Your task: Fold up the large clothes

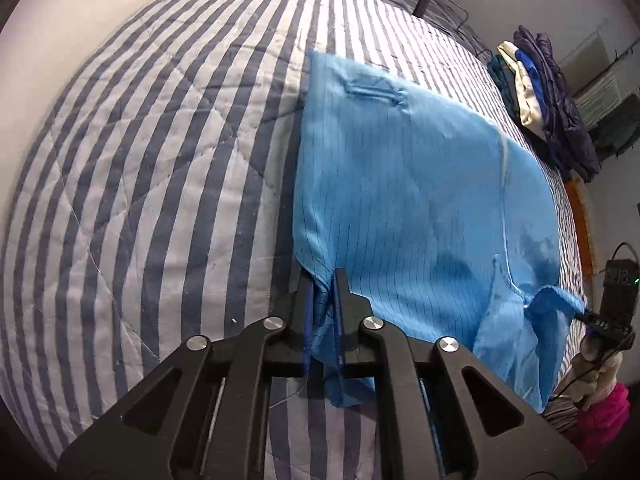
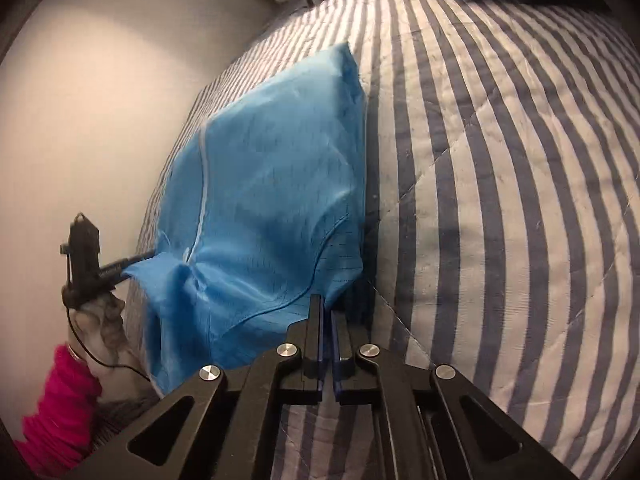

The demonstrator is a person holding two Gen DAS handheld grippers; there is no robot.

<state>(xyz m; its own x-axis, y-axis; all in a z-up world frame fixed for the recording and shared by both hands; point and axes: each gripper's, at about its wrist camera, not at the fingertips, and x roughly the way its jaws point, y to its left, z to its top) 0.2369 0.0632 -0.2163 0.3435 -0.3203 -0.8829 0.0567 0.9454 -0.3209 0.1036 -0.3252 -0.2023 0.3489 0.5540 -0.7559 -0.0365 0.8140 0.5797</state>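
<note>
The garment (image 1: 420, 200), judged thin, light and limp, is pinched at near corners by both clenched grippers, left (image 1: 322, 280) and right (image 2: 326, 304).

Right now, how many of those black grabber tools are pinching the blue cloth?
2. The left gripper pinches one near corner of the blue garment; the right gripper pinches the other near corner. Both sets of jaws are shut on fabric.
</note>
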